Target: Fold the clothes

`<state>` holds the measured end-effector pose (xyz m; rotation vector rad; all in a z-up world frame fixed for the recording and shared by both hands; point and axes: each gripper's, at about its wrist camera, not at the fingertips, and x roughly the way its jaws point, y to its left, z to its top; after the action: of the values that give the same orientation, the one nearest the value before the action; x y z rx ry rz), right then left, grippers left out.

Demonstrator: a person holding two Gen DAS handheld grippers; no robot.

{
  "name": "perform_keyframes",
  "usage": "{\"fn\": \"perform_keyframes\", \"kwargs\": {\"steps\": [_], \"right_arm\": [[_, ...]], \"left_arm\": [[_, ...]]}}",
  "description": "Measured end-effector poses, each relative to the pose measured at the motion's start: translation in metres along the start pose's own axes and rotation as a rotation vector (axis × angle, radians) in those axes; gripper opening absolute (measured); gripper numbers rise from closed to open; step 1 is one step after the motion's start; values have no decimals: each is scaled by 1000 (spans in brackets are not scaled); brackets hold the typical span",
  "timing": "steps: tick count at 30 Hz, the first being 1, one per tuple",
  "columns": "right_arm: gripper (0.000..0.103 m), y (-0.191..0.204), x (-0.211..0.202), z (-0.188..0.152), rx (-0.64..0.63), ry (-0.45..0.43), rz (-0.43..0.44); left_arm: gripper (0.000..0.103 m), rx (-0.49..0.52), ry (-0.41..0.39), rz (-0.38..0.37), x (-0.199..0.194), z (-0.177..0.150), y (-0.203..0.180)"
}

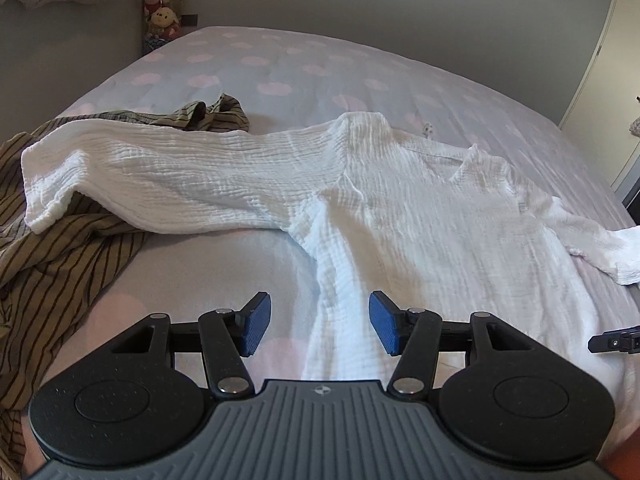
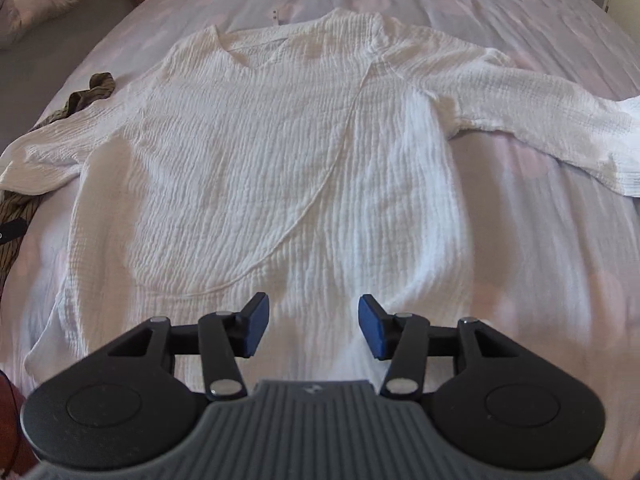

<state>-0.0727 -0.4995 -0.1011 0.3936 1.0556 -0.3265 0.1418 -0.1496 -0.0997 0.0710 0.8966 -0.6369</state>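
A white crinkled long-sleeve top [image 2: 280,140] lies spread flat on the bed, neckline at the far side and both sleeves stretched out. In the left wrist view the same top [image 1: 400,208] lies ahead with its left sleeve [image 1: 140,176] resting on a brown striped garment [image 1: 60,248]. My left gripper [image 1: 320,324] is open and empty above the top's lower left edge. My right gripper [image 2: 312,326] is open and empty above the top's hem, near the middle. The tip of the right gripper [image 1: 616,342] shows at the right edge of the left wrist view.
The bed has a pale lilac sheet with pink spots [image 1: 280,64]. The brown striped garment [image 2: 88,92] lies crumpled at the bed's left side. Plush toys [image 1: 164,4] hang at the far wall. A pillow [image 2: 40,0] lies at the far left. A door [image 1: 608,60] stands at the right.
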Motion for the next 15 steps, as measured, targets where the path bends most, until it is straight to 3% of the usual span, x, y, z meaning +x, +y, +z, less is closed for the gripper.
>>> {"fn": "perform_keyframes", "kwargs": {"steps": [1, 7, 15], "right_arm": [[64, -6, -10, -5, -11, -10, -8], [65, -53, -45, -38, -46, -12, -62], [64, -95, -26, -69, -1, 73, -75]], "left_arm": [[52, -5, 6, -13, -6, -1, -6], [53, 56, 40, -4, -29, -11, -38], [53, 134, 98, 75, -35, -39, -60]]}}
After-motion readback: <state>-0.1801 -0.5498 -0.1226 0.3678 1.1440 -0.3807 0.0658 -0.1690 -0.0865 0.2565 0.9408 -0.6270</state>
